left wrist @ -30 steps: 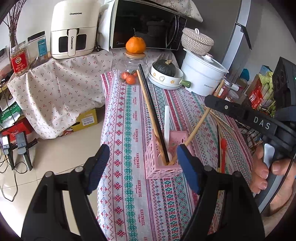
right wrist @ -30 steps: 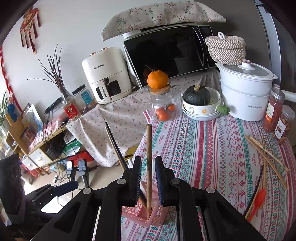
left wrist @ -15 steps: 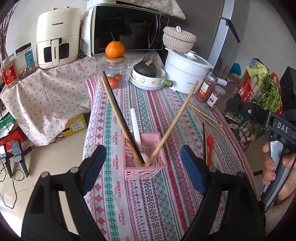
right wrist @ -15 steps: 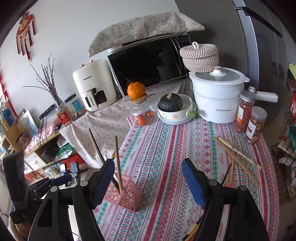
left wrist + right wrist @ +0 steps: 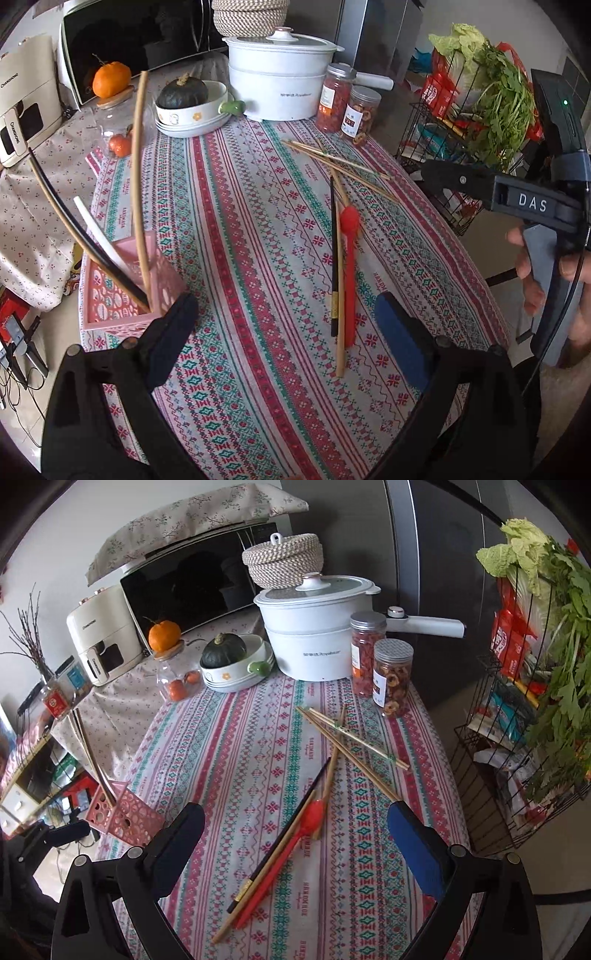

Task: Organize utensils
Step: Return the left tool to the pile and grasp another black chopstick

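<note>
At the table's left edge, a pink basket (image 5: 122,291) (image 5: 125,812) holds wooden and black chopsticks and a white spoon. A red spoon (image 5: 349,266) (image 5: 291,845) lies mid-table beside a black chopstick (image 5: 334,258) (image 5: 284,834) and a wooden one. Several more wooden chopsticks (image 5: 332,162) (image 5: 351,738) lie crossed further back. My left gripper (image 5: 284,314) hovers over the cloth right of the basket, its jaws opening with nothing between them. My right gripper (image 5: 295,816) hangs above the red spoon, jaws also opening and holding nothing.
At the back of the table stand a white pot (image 5: 314,638), two jars (image 5: 380,668), a bowl with a dark squash (image 5: 236,664) and a glass jar topped by an orange (image 5: 173,668). A wire rack of vegetables (image 5: 535,709) stands off the table's right edge.
My right gripper let go of the wooden chopstick standing in the basket and opened wide. Both grippers swung right, from the basket toward the loose utensils. The left jaws widened.
</note>
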Demonstrator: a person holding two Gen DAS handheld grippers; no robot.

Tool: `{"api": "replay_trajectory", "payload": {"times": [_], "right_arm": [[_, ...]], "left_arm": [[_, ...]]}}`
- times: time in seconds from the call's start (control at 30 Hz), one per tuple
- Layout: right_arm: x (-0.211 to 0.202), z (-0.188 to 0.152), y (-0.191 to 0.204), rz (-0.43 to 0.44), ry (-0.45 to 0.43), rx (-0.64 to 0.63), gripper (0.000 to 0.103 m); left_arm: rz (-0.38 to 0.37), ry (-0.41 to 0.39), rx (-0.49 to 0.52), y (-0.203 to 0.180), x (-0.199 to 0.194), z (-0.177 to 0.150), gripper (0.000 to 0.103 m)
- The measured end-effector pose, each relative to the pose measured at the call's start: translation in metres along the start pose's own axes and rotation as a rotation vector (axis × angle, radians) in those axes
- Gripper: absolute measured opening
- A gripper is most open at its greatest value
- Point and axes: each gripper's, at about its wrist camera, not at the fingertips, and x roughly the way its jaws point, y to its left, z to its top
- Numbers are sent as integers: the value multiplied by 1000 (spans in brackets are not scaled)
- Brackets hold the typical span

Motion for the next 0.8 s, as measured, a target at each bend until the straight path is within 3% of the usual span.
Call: {"api": "replay_trajectory", "payload": {"times": [0.23,0.4,0.6,0.8], "right_arm": [[17,-1,-54,-99,78,85,100],[25,3,-74,-100,114,127,100],[39,6,-84,-94,151,146,100],[49,8,-95,-80,176,181,100]], "left_arm": [[29,103,18,-33,53,25,96],[6,133,-61,-33,95,54,92],[-44,174,-119,-37,145,86,55],[-34,218,-122,-49,187,102,24]]}}
